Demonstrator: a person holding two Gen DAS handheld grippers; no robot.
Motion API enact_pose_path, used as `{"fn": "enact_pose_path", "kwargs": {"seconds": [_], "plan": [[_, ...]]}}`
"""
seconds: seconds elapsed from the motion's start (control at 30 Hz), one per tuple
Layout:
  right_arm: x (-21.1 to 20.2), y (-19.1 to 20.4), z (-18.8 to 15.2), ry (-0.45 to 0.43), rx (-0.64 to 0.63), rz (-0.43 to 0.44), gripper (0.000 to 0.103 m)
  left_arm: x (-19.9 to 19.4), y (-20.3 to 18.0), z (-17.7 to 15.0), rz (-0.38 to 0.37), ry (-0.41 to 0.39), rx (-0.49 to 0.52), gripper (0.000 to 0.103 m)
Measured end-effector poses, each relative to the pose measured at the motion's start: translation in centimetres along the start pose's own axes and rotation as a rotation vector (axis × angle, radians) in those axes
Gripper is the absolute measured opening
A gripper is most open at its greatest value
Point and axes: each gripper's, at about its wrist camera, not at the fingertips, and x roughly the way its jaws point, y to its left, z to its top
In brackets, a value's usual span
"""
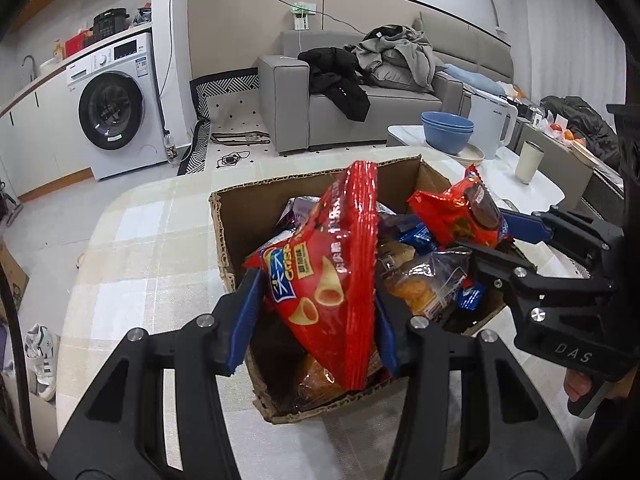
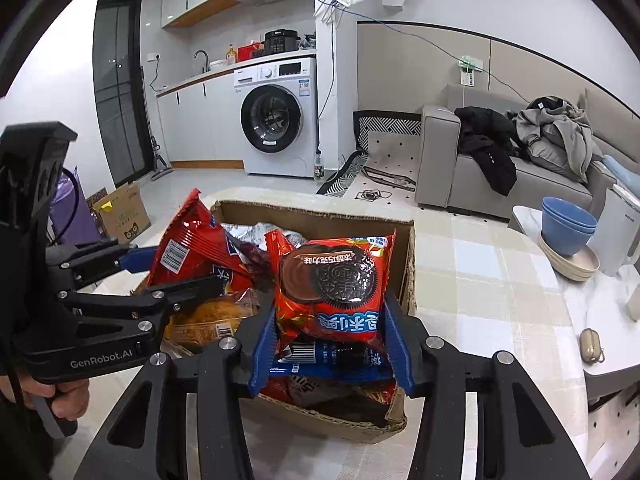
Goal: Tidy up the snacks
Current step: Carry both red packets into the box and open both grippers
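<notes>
Checked cloth covers the surface where a torn cardboard box sits, heaped with snack packets. Behind it stand a washing machine and a grey sofa piled with clothes; a stack of blue bowls and a white kettle sit on a white side table to my right.

My left gripper is clamped on a tall red bag of cone-shaped crisps, its blue fingers pressing both sides of the bag, which is held above the box's near-left part and leans slightly right at its crimped top.

My right gripper is closed on a red Oreo packet, the blue pads gripping its lower edges; the packet stands upright over the middle of the box, print upside down. Under it lie a blue packet and a clear-wrapped golden pastry. The two held packets are near each other, not touching.
</notes>
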Motion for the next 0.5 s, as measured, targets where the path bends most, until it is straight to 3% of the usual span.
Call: {"fn": "enact_pose_path", "kwargs": {"seconds": [0.3, 0.5], "plan": [[1.0, -0.4, -0.6, 0.037, -0.009, 0.001, 0.05, 0.0, -0.4, -0.3, 0.008, 0.004, 0.019, 0.048], [0.9, -0.4, -0.3, 0.029, -0.008, -0.019, 0.055, -0.2, 0.5, -0.2, -0.017, -0.003, -0.032, 0.049]]}}
